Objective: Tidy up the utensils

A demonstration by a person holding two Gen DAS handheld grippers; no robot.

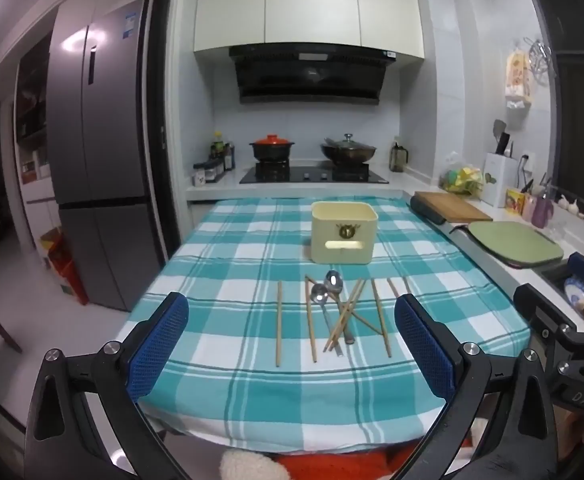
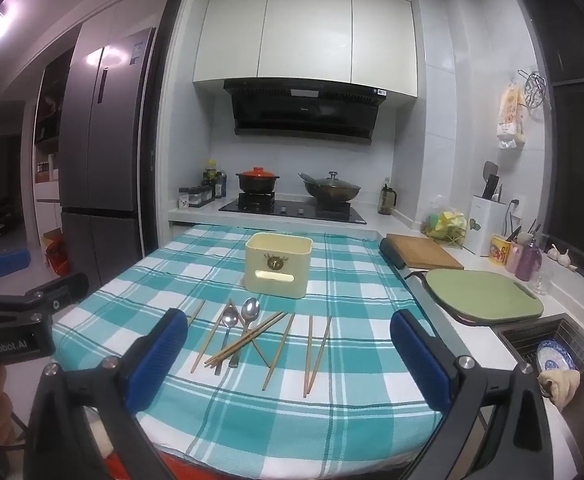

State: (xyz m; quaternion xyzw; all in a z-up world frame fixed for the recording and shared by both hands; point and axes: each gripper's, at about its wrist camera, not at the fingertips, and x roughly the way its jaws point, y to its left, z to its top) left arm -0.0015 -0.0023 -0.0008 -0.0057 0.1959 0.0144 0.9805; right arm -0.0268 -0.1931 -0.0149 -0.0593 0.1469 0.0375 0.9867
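Lying loose: two spoons (image 2: 240, 318), one holder (image 2: 278, 266), several chopsticks (image 2: 278, 350).

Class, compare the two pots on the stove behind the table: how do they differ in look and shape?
The left pot is dark with an orange-red lid; the right pot has a see-through domed lid with a metal knob. The left pot is narrower with upright sides; the right pot is wider, shallow and wok-shaped. Both sit lidded on the black stove.
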